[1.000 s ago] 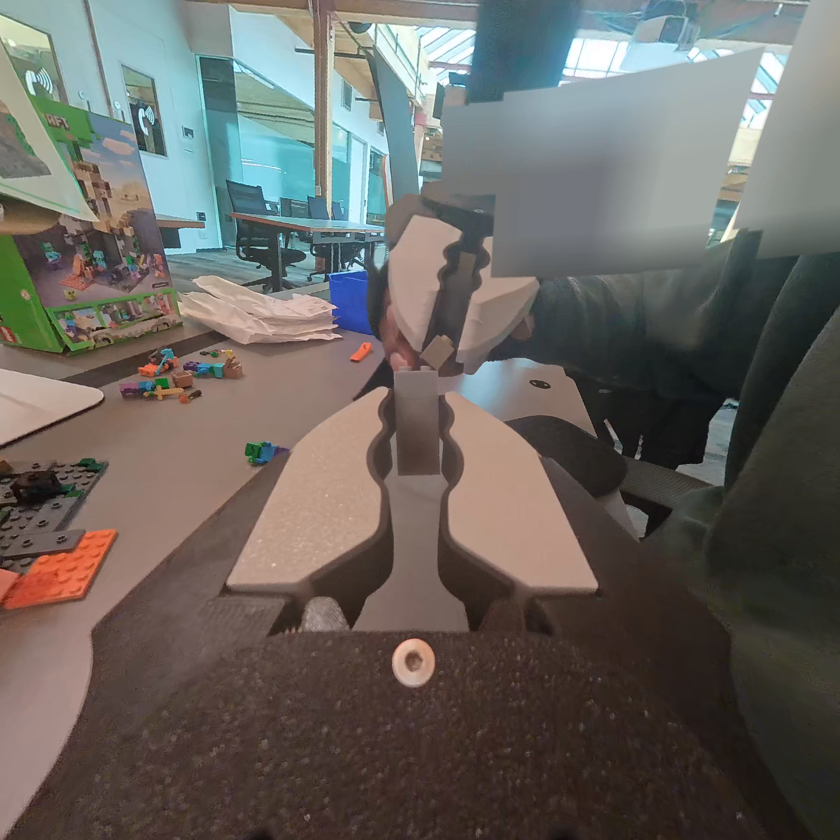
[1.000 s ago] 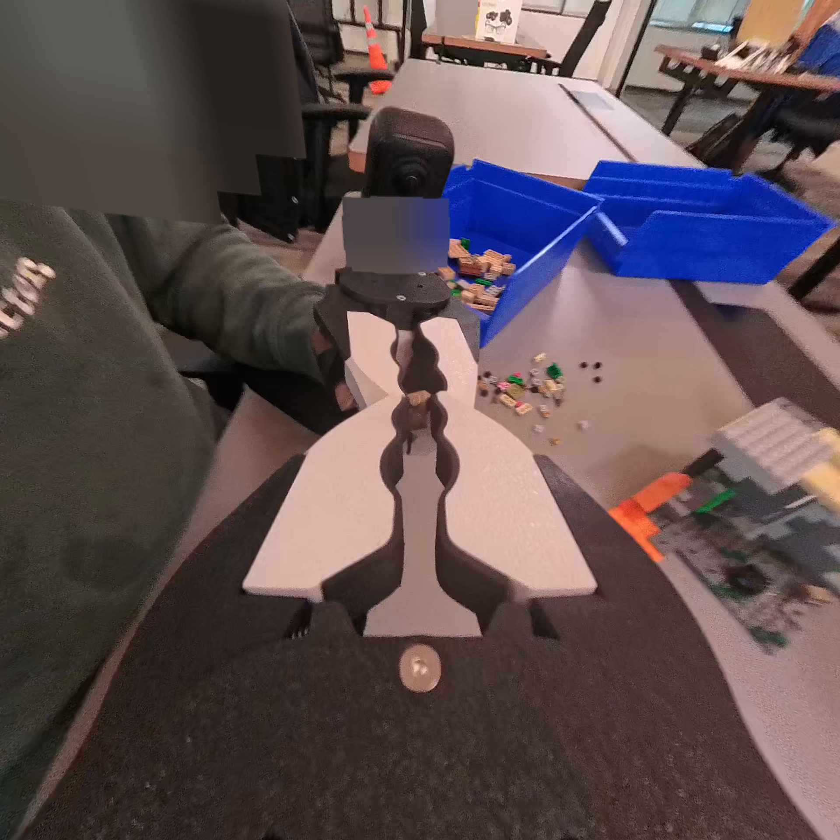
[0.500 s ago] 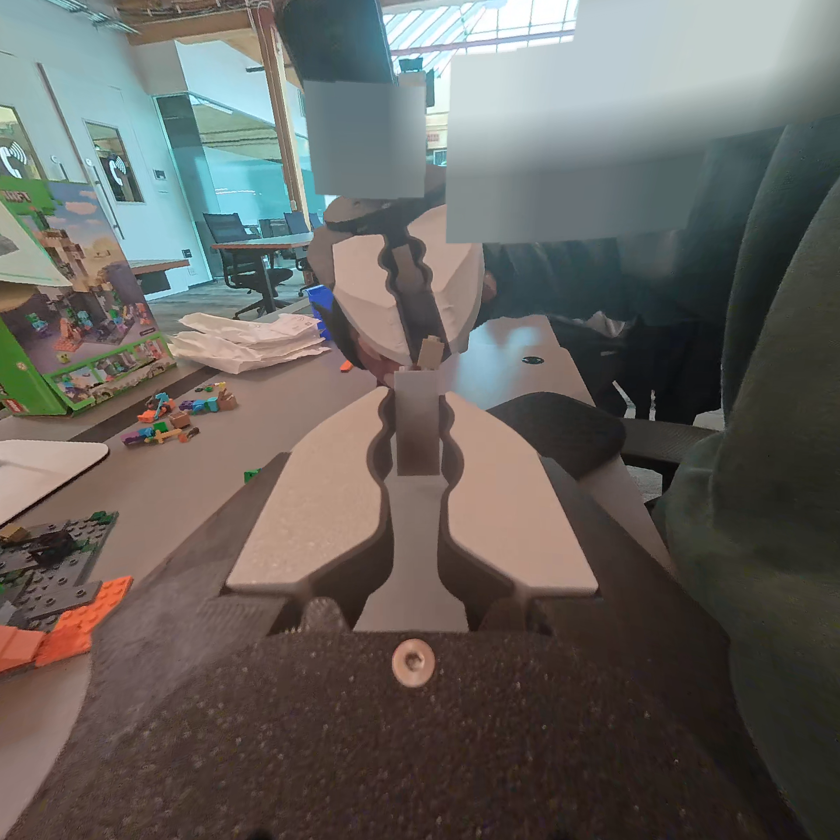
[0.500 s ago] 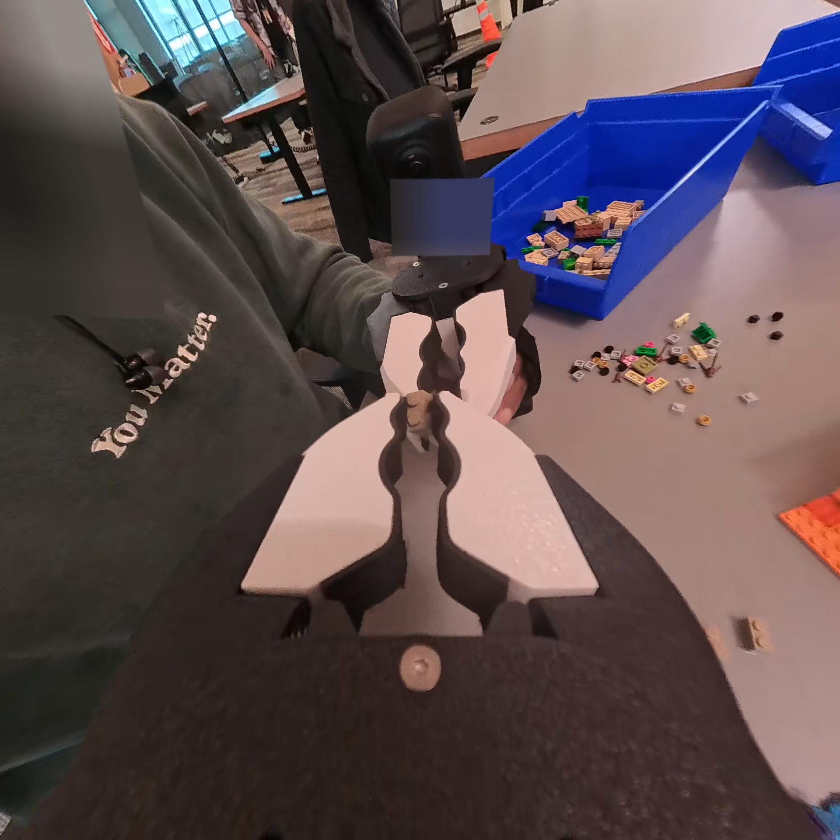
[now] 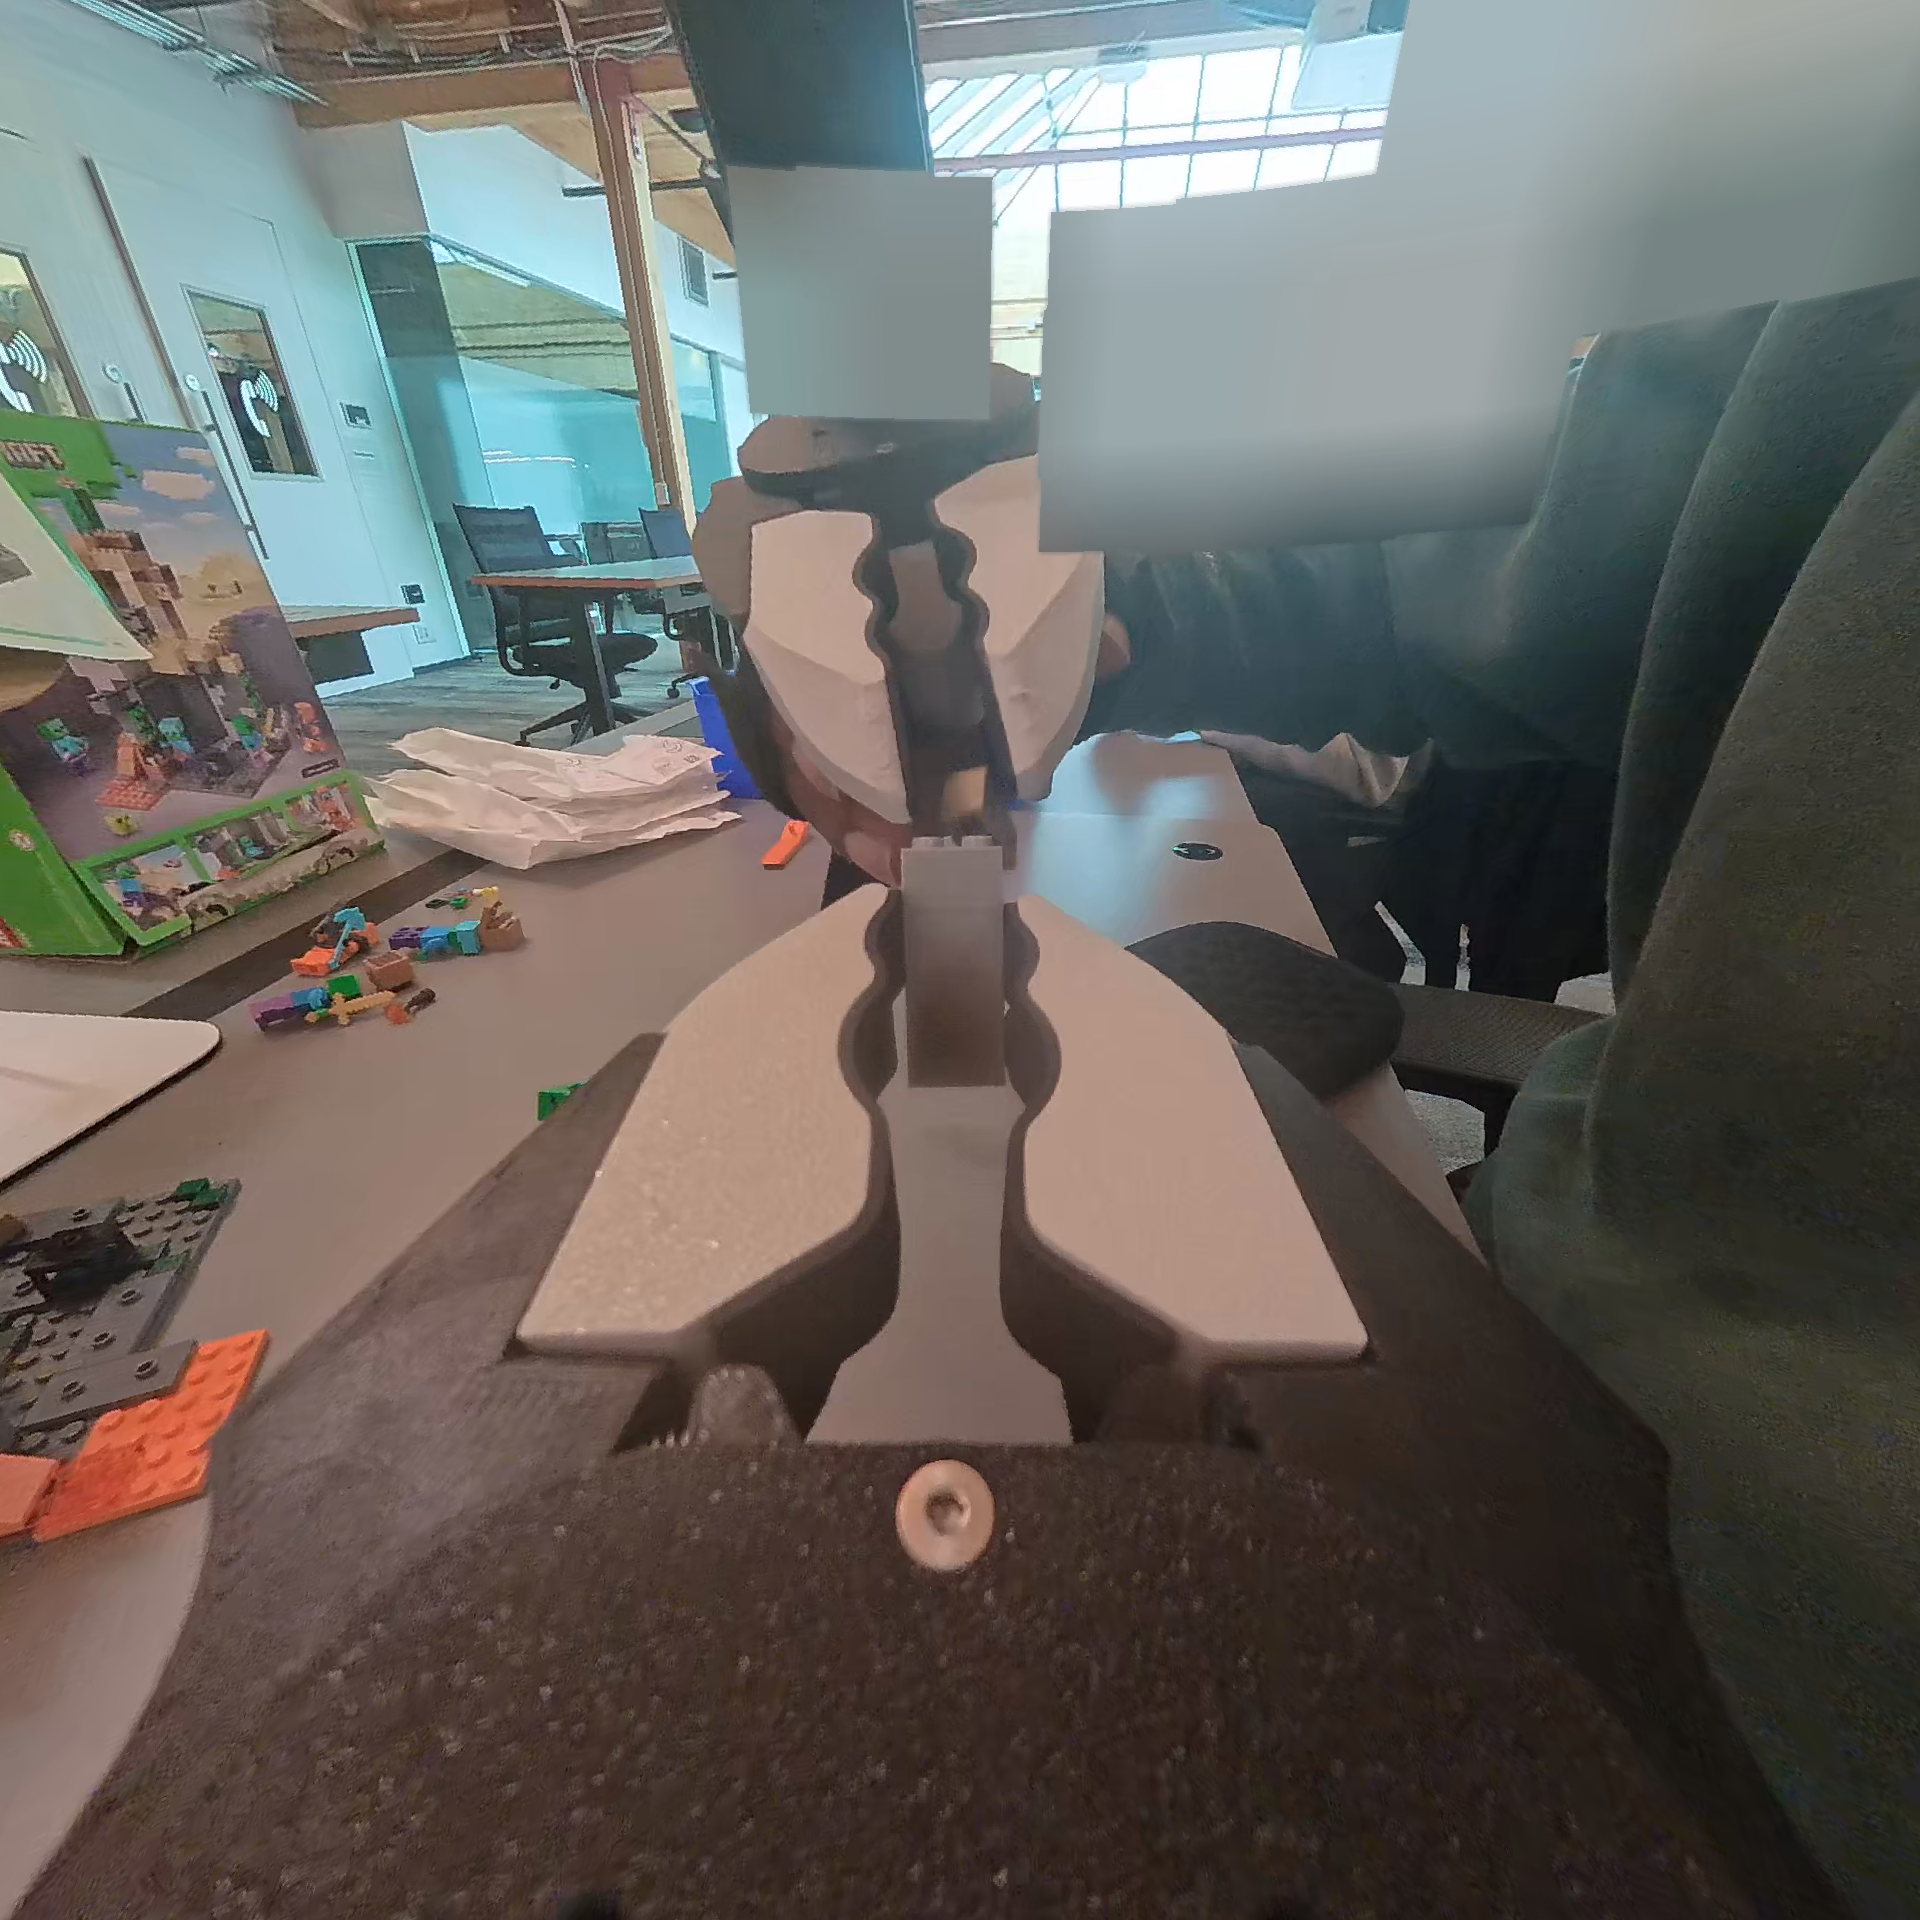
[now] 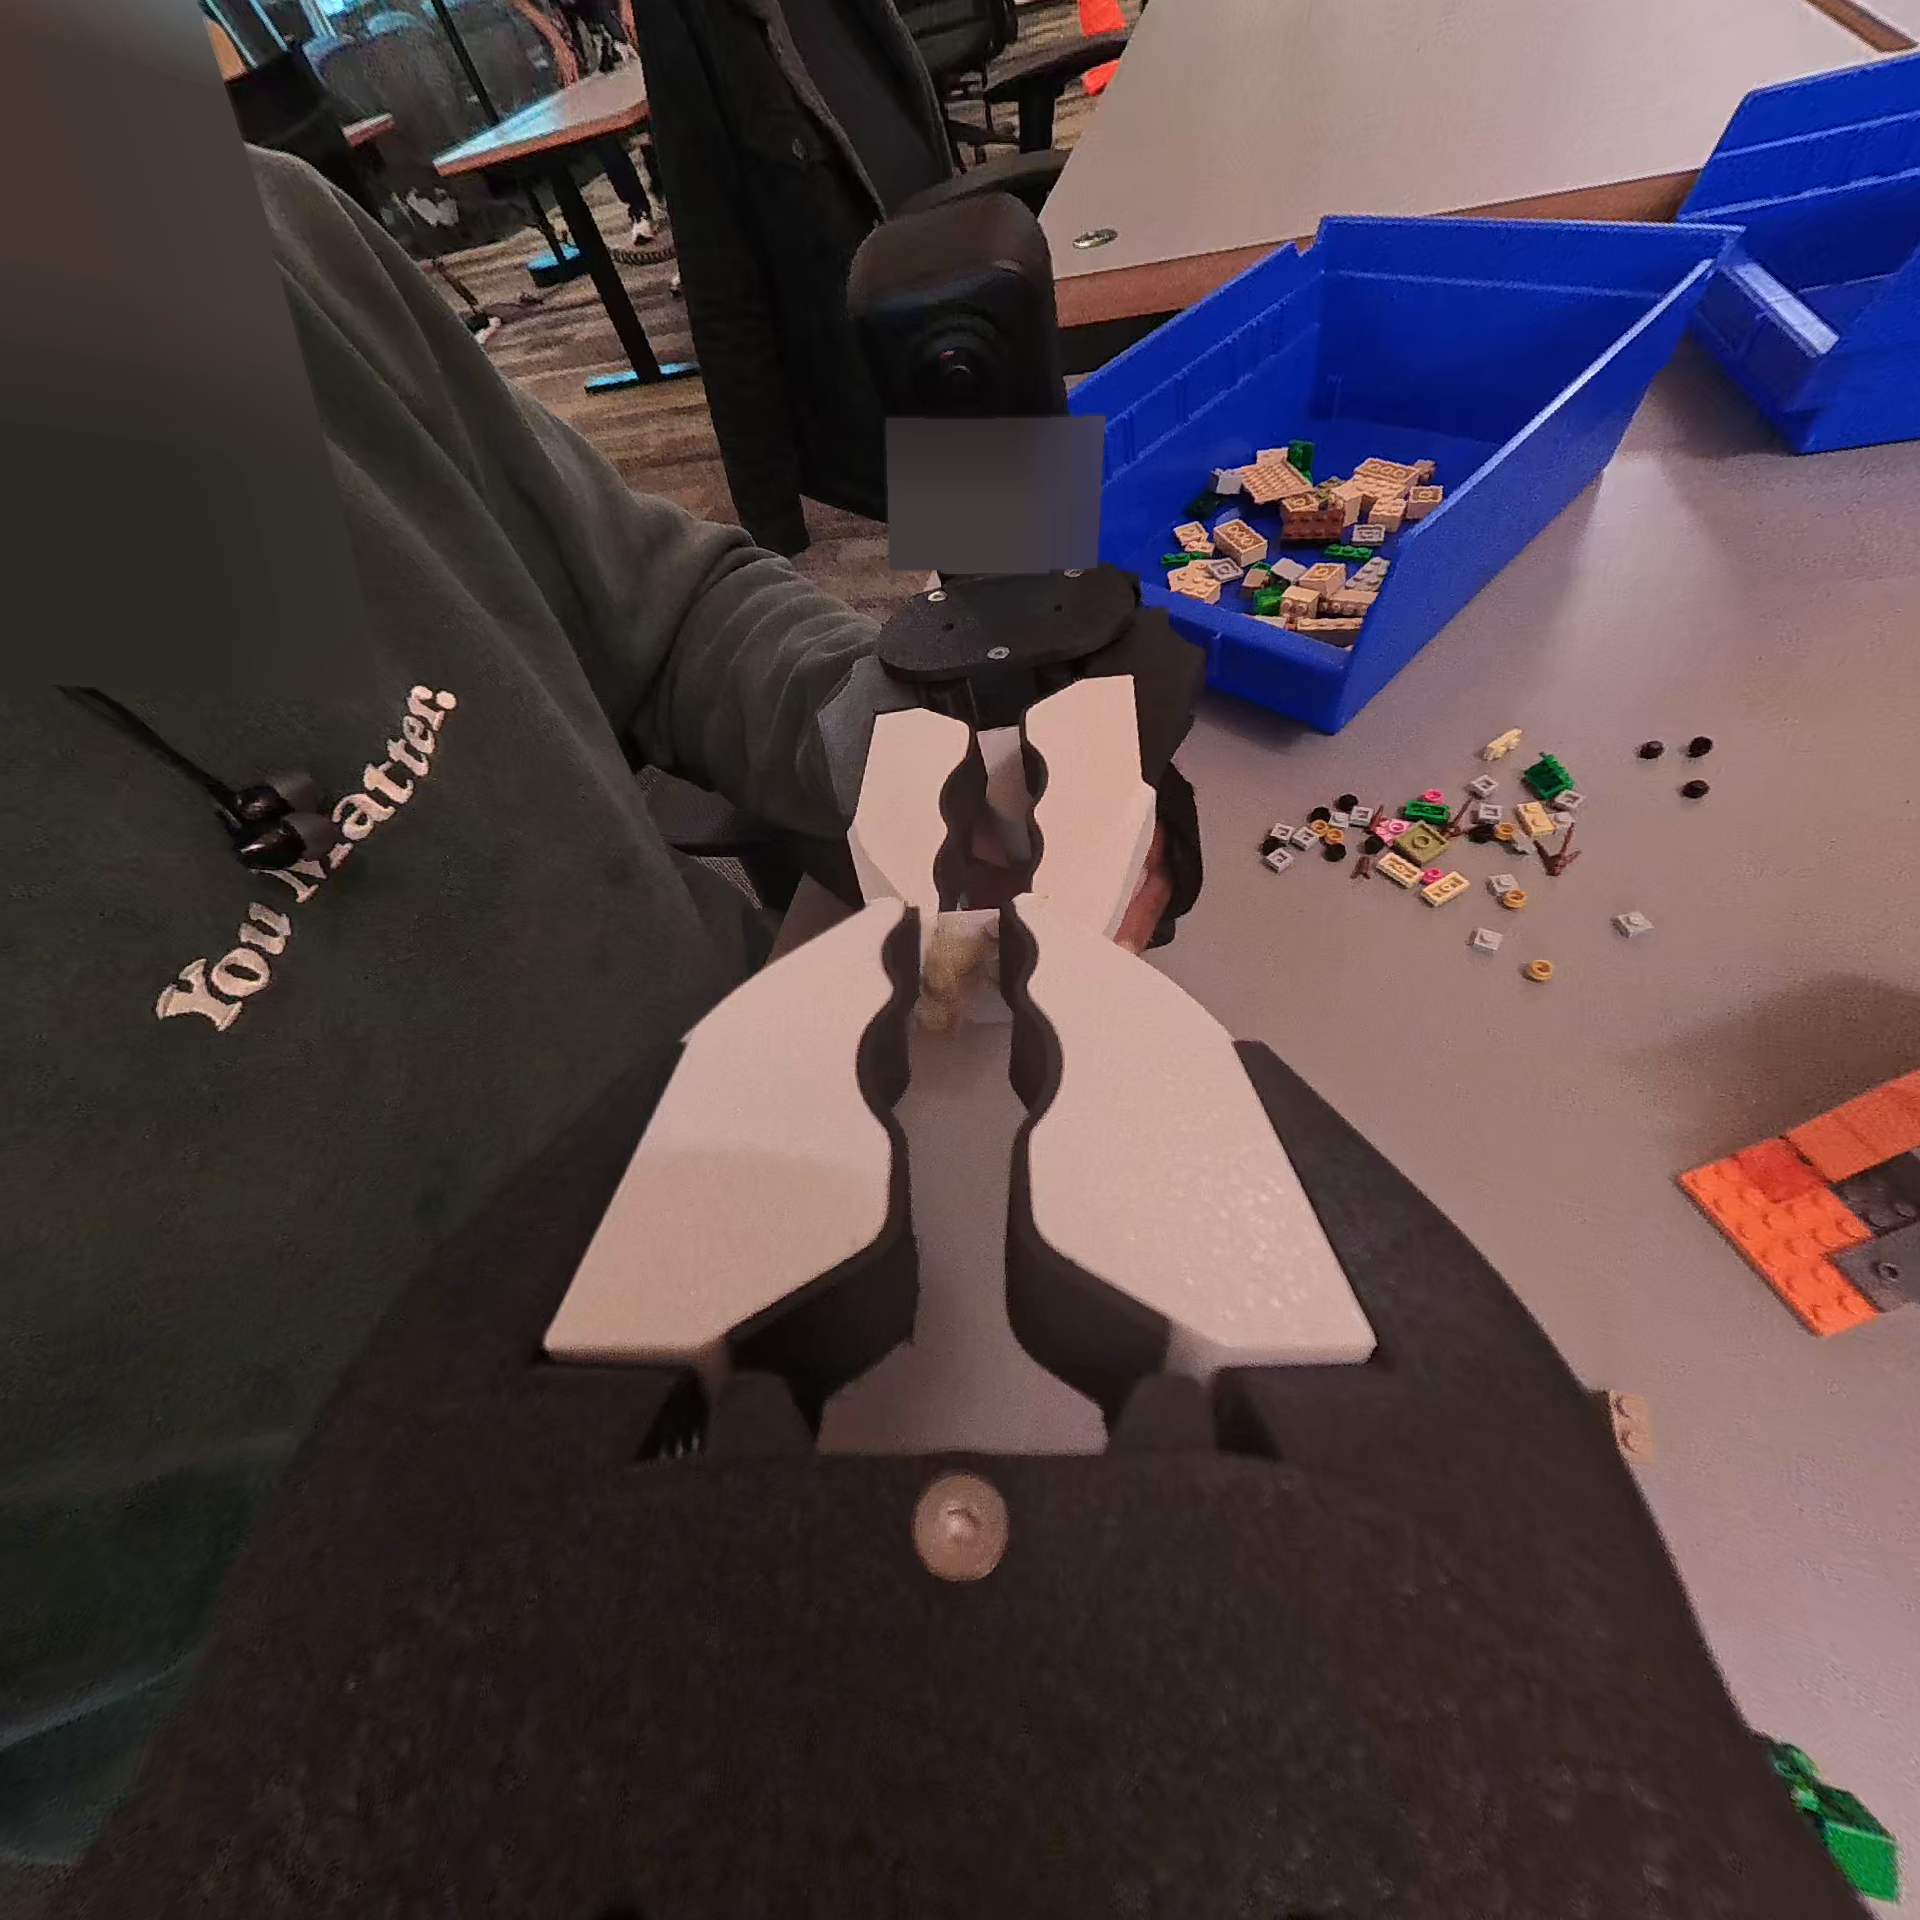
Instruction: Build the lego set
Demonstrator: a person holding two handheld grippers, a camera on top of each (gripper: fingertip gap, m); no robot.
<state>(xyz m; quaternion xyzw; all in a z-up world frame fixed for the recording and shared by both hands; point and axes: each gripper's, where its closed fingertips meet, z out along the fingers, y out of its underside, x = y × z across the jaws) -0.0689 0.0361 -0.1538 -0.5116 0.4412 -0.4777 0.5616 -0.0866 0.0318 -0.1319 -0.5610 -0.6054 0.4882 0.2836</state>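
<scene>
Grippers meeting tip to tip above the grey table. We see the left gripper clenched on a tall grey brick, its pads pressing both long sides so that the studded end points away from its camera and toward the other tool. The right gripper faces it; a small tan piece sits between its fingertips, just at the studs of the grey brick, but motion blur keeps us from telling whether the pads grip the piece or stand clear of it. We judge the head-on alignment suits pressing one part onto the other.

Beyond the tools lie a blue bin holding tan and green bricks, a scatter of small loose pieces beside it, an orange and grey baseplate near the edge, a green set box, and white paper bags.
</scene>
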